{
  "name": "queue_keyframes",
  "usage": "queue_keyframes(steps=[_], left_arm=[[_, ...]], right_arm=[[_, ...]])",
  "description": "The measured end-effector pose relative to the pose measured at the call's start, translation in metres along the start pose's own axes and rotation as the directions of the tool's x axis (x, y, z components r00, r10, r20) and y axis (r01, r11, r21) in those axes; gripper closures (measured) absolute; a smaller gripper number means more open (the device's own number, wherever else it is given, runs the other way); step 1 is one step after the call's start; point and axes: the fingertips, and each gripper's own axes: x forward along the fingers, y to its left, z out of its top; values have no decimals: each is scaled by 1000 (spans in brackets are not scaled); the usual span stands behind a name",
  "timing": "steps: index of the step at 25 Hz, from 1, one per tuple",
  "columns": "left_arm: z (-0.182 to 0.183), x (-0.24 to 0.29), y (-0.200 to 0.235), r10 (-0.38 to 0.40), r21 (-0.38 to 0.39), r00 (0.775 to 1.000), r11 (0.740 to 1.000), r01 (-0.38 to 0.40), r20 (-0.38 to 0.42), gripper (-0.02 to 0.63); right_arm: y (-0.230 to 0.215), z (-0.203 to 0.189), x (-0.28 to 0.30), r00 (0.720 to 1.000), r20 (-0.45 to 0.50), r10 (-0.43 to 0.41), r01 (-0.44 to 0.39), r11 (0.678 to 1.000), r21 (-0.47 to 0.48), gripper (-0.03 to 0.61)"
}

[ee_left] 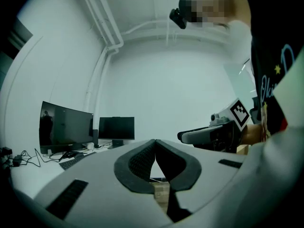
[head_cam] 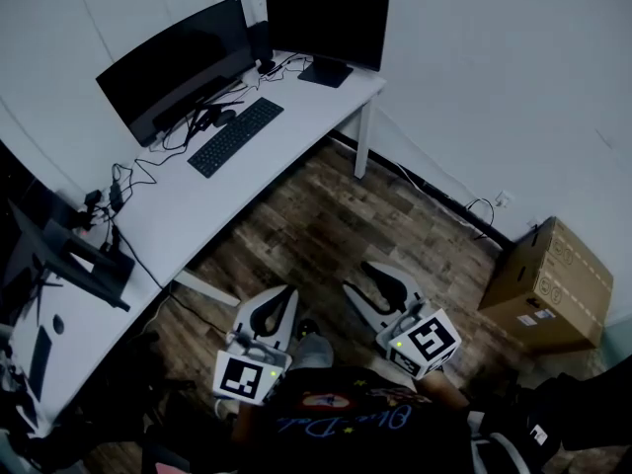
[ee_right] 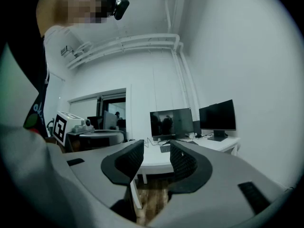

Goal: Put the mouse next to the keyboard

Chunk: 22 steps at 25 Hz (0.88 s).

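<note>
Nearest, both grippers are held level over the wood floor (head_cam: 326,215), well short of the work. The left gripper (head_cam: 279,302) has its jaws pressed together on nothing. The right gripper (head_cam: 358,276) has its jaws spread and empty.

Farther off on the left stands the white tabletop (head_cam: 197,215) with the keyboard (head_cam: 237,136). The mouse (head_cam: 226,117) looks to lie just beyond it, among cables below the left monitor (head_cam: 178,67).

This reads as the approach step. Next, a gripper needs carrying to the tabletop with jaws spread, to close on the mouse.
</note>
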Motion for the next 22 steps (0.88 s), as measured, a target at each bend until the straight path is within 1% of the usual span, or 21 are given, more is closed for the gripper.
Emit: queue_keyframes(steps=[8,16,22], left_arm=[[0,48,65,-23,-12,1000,1000,22,-11,614],[-2,101,123,-84,-10,996,996,84,-20,614],[-6,124,171,-81,-10,996,997,80,-30,614]], right_arm=[[-35,8,70,1000,-12,-9,9,1000,4,436],[-72,7,133,998,-36,-52,53,998,25,436],[-90,5,183,998,-39,-53,54,998,29,436]])
